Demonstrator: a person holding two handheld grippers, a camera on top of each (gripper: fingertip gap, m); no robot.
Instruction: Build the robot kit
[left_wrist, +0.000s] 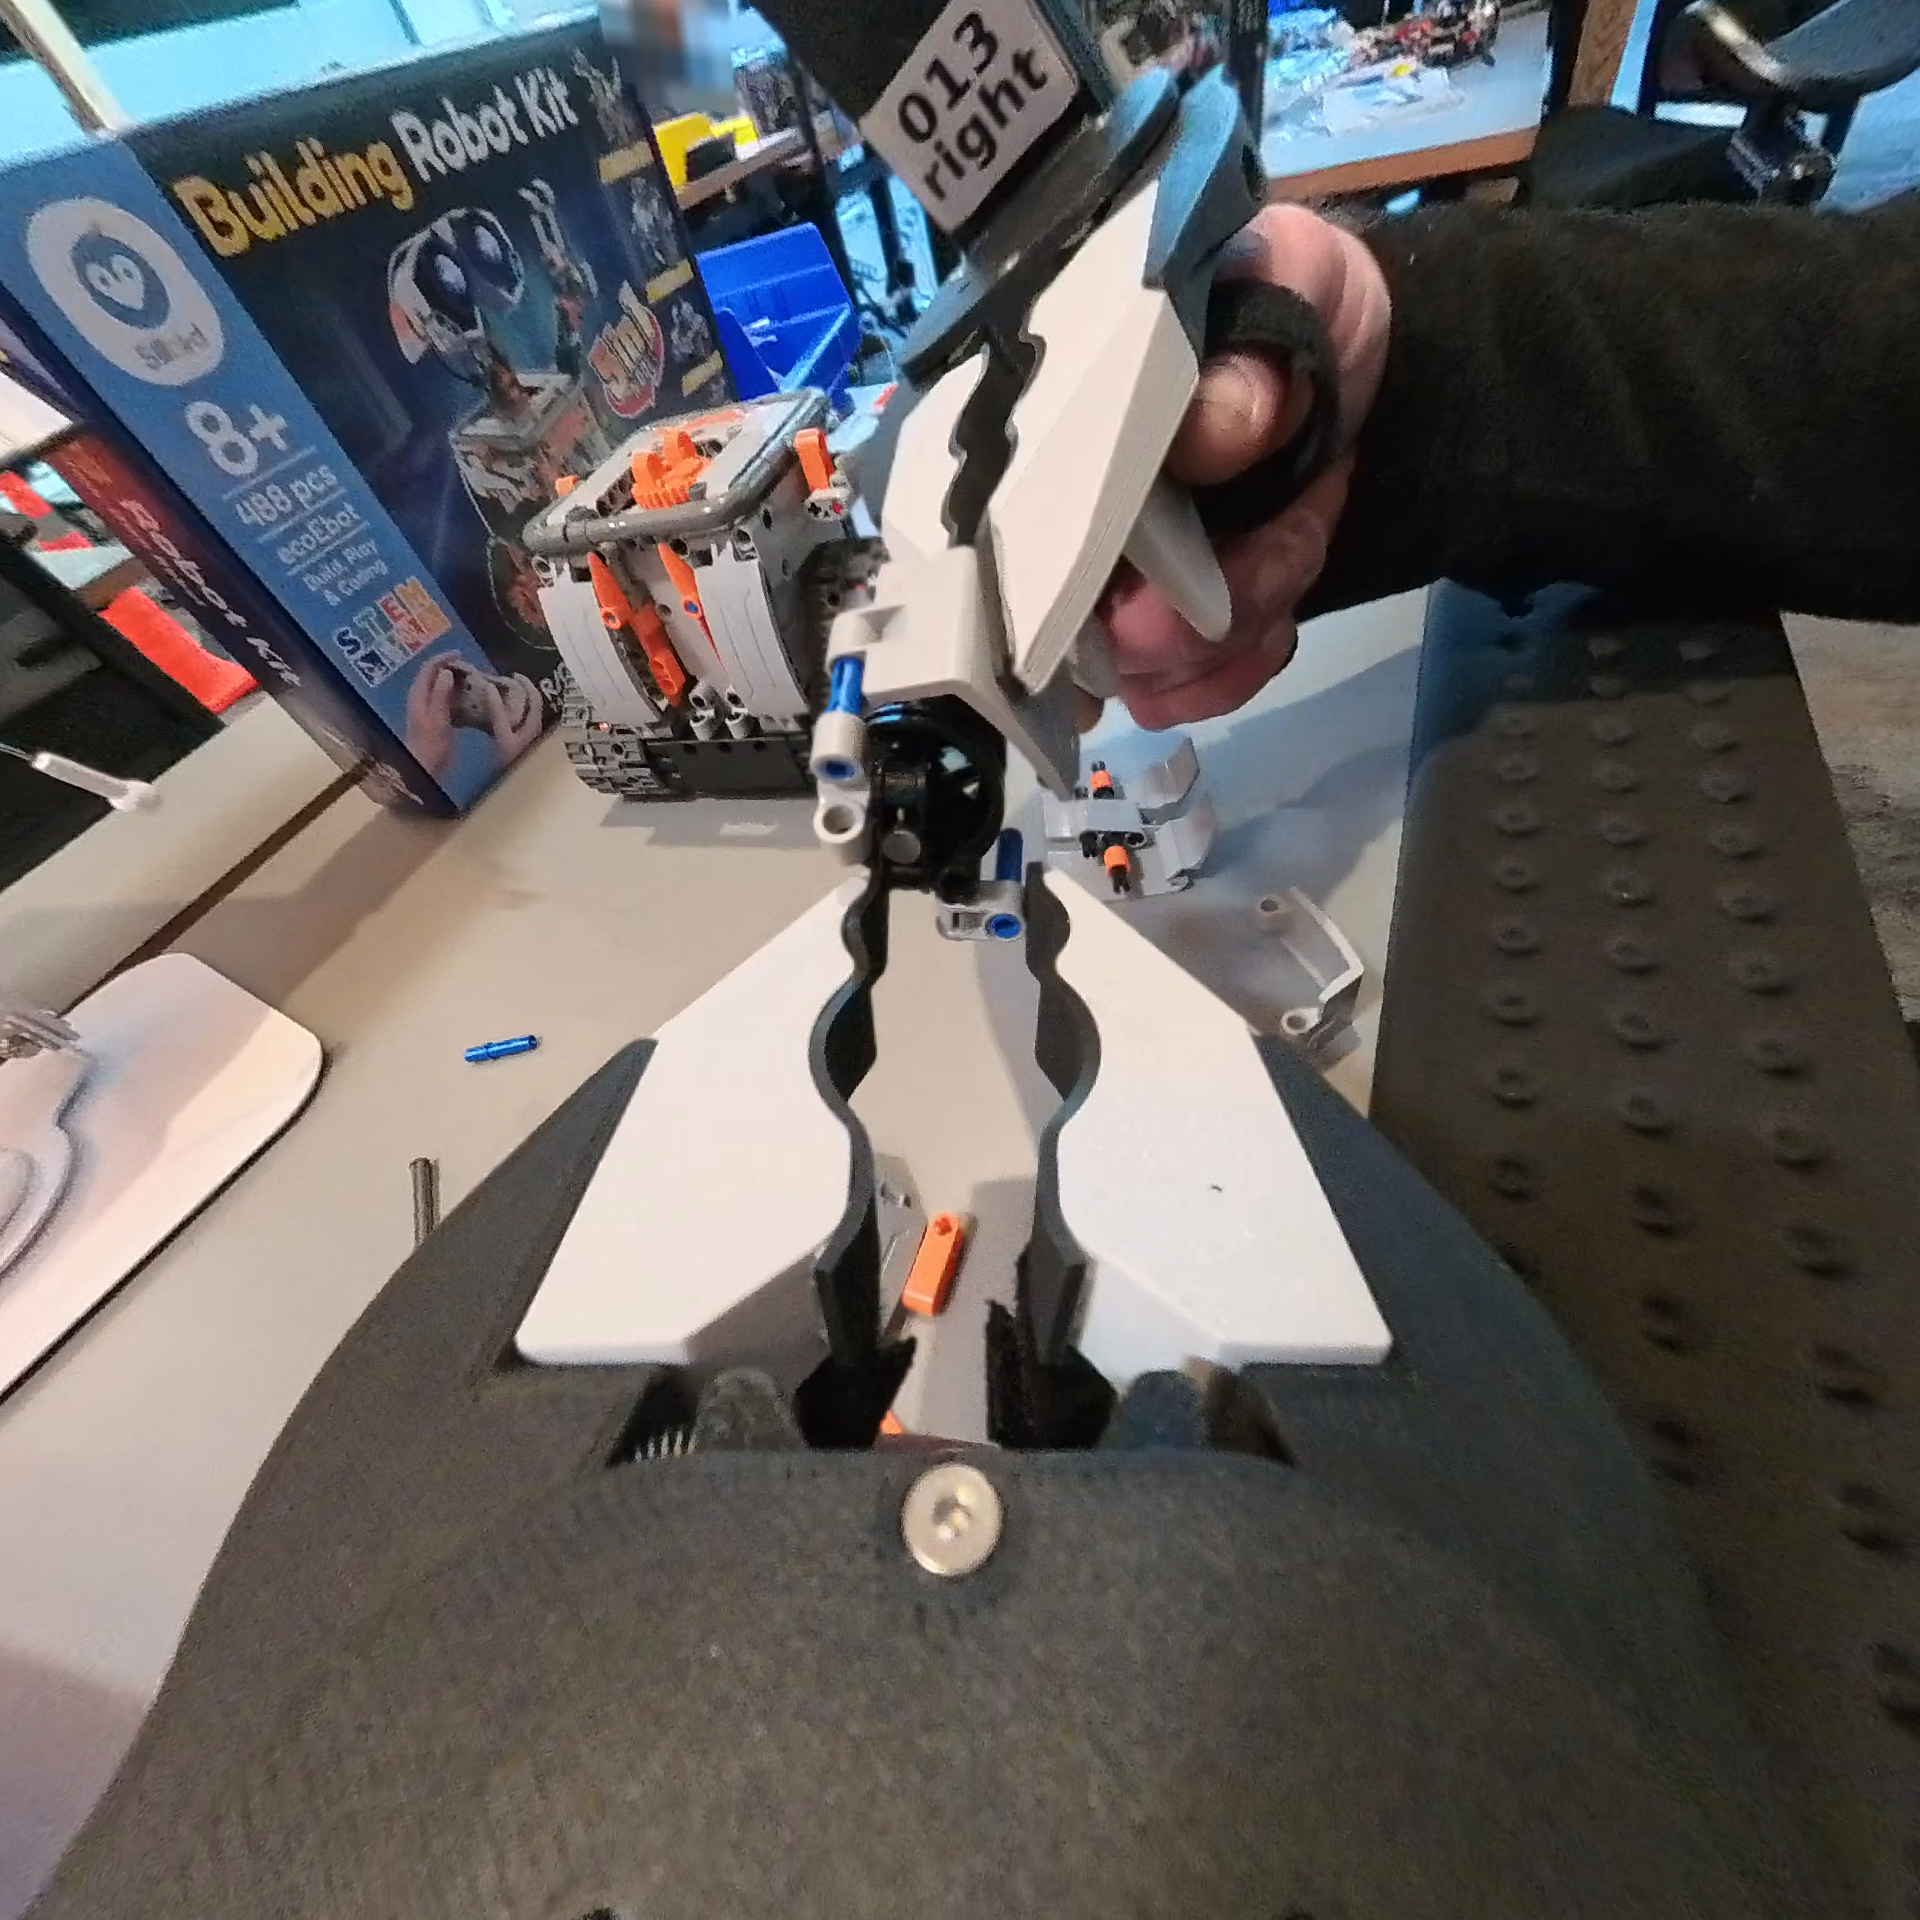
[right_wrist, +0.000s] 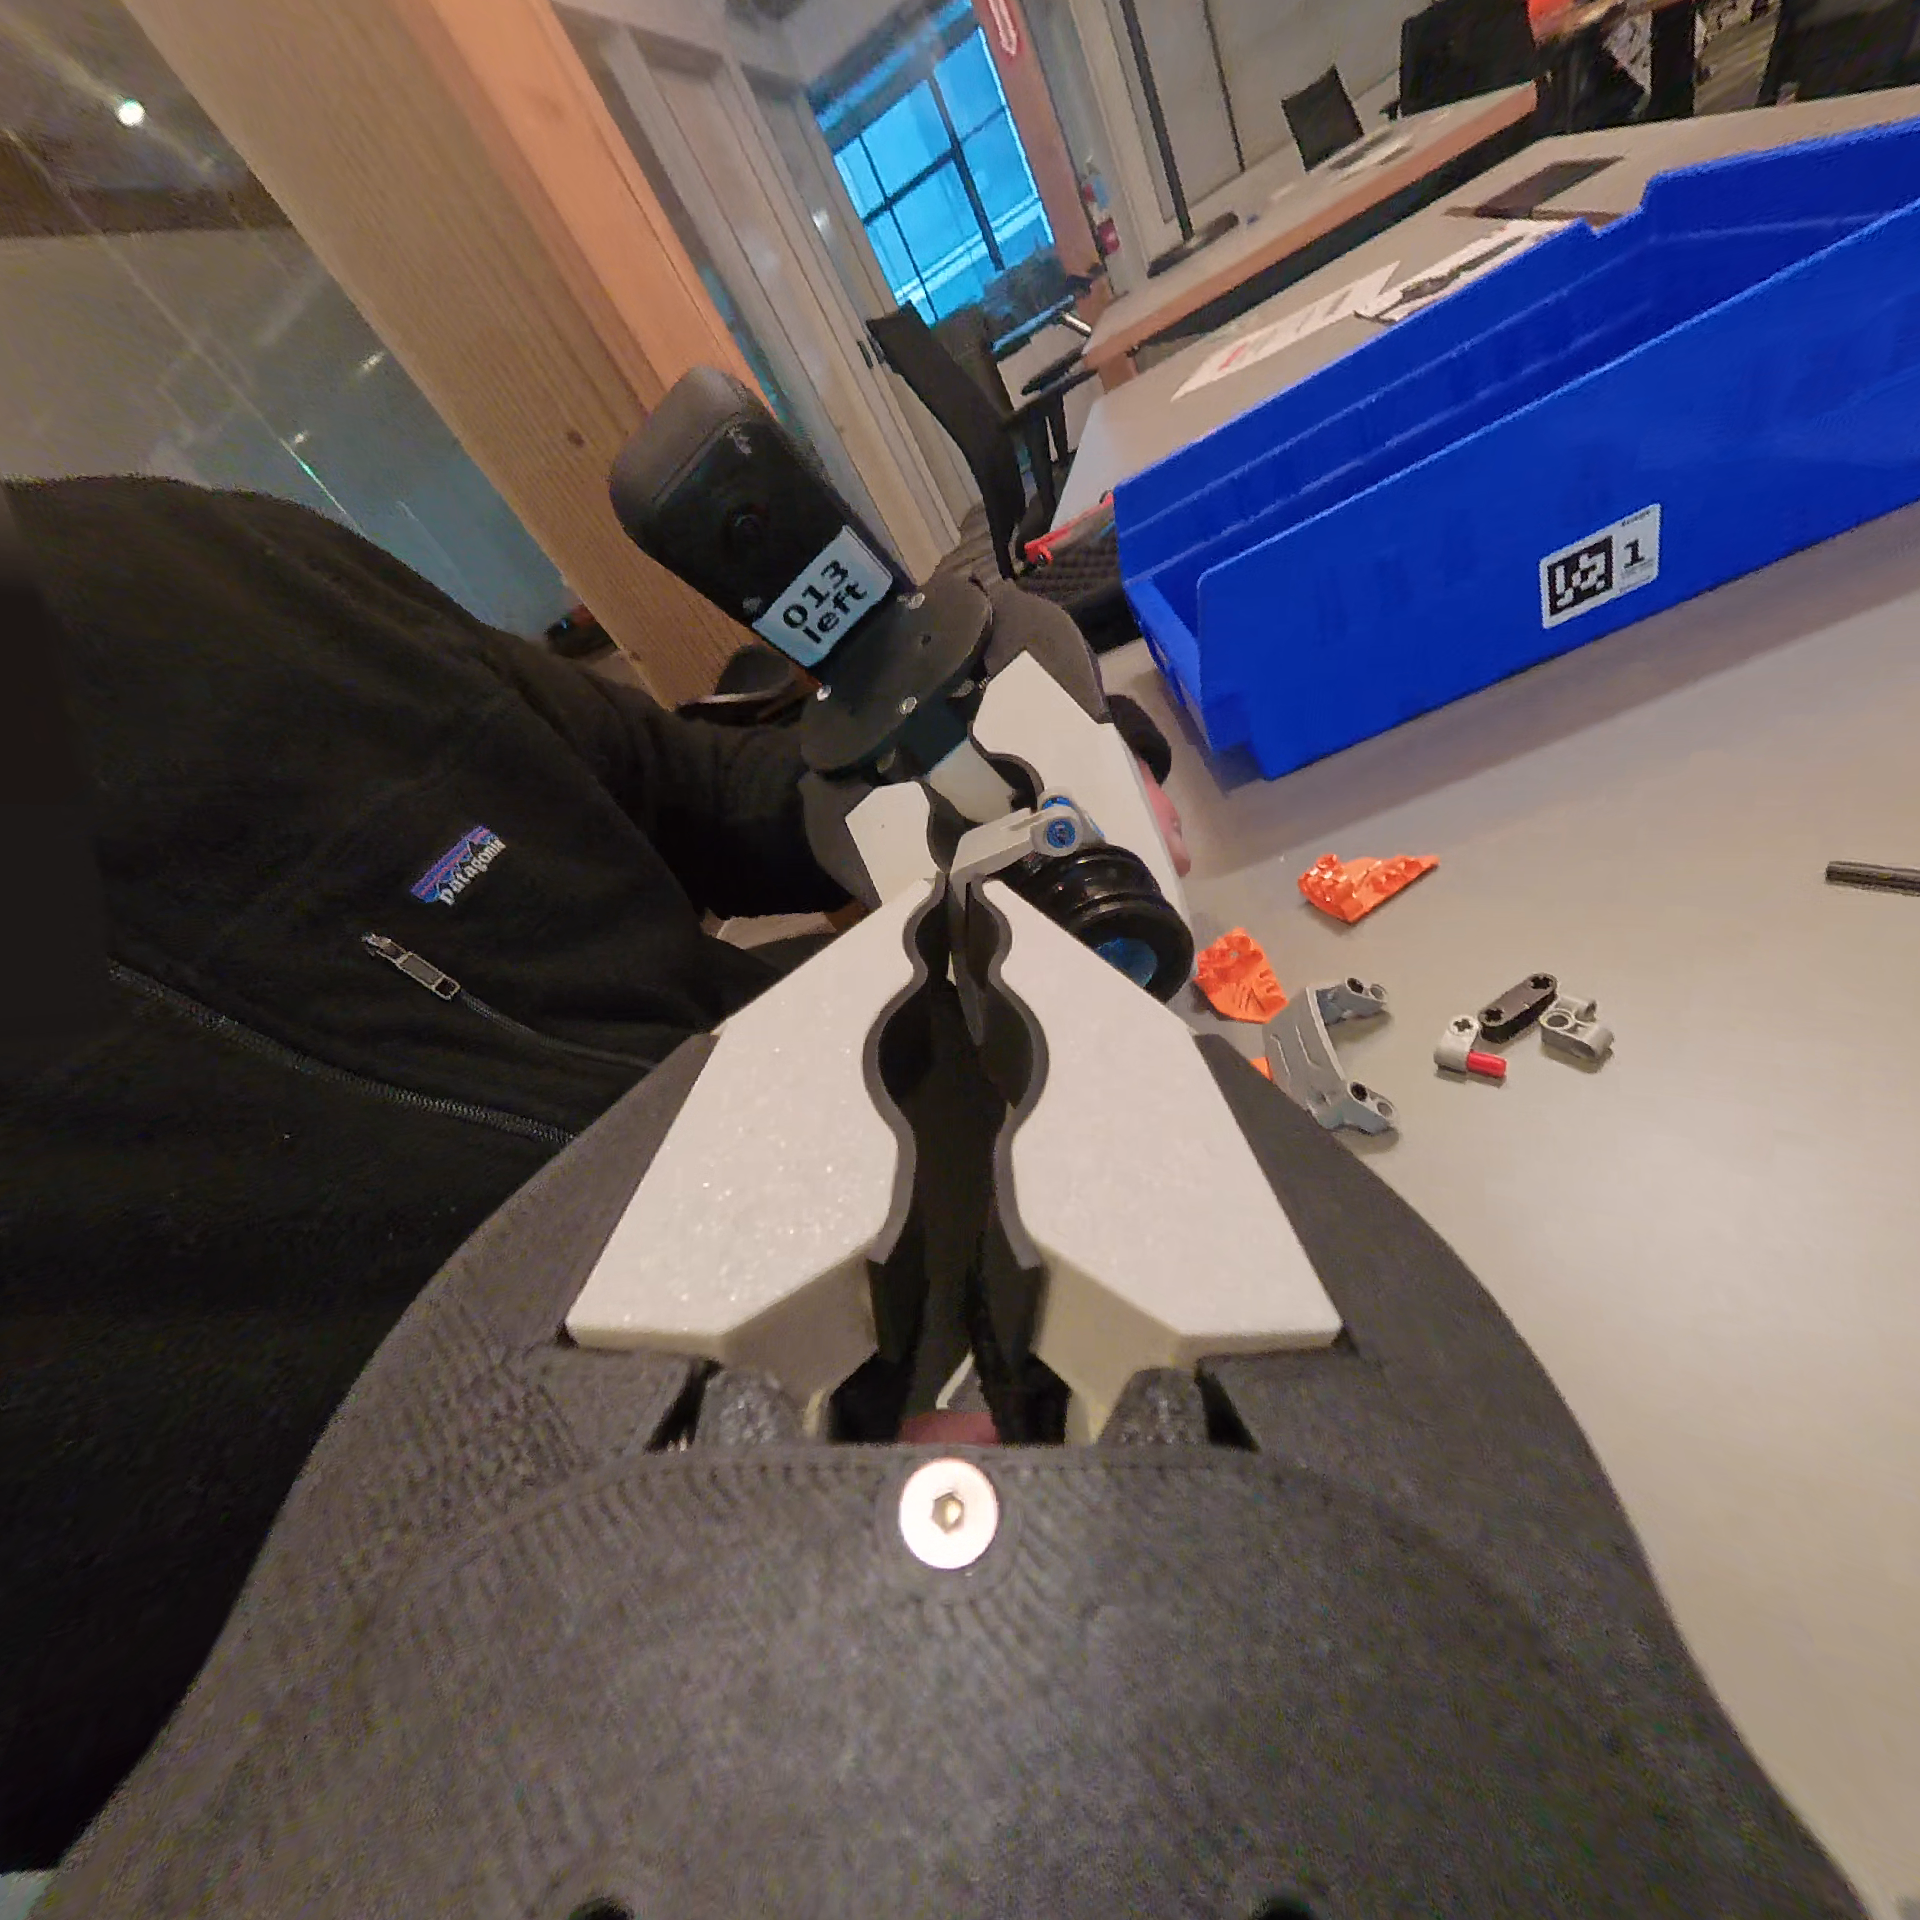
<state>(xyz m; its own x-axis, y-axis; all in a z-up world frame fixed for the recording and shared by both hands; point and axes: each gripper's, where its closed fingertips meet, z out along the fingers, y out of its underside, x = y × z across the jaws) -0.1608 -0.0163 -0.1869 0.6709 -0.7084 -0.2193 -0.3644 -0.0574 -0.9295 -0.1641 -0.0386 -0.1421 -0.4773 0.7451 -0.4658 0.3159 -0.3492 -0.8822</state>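
Grey counter (left_wrist: 540, 935), blue kit box (left_wrist: 312, 436) standing at ten o'clock, grey-and-orange tracked brick model (left_wrist: 686, 613) just beside it, small blue pin (left_wrist: 501, 1047) lying at nine o'clock, blue bin (right_wrist: 1558, 416) at two o'clock, orange pieces (right_wrist: 1361, 883) and grey connectors (right_wrist: 1330, 1060) scattered at three o'clock.

Counted: two grey-fingered grippers (left_wrist: 951, 904) (right_wrist: 961, 899), one blue cardboard kit box (left_wrist: 312, 436), one tracked grey-and-orange brick model (left_wrist: 686, 603), two orange plastic shell pieces (right_wrist: 1366, 883) (right_wrist: 1236, 971), one blue plastic bin (right_wrist: 1507, 499).

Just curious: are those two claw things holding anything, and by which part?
Both grip one small assembly: the left gripper at the black wheel's underside, the right gripper on its grey plate.
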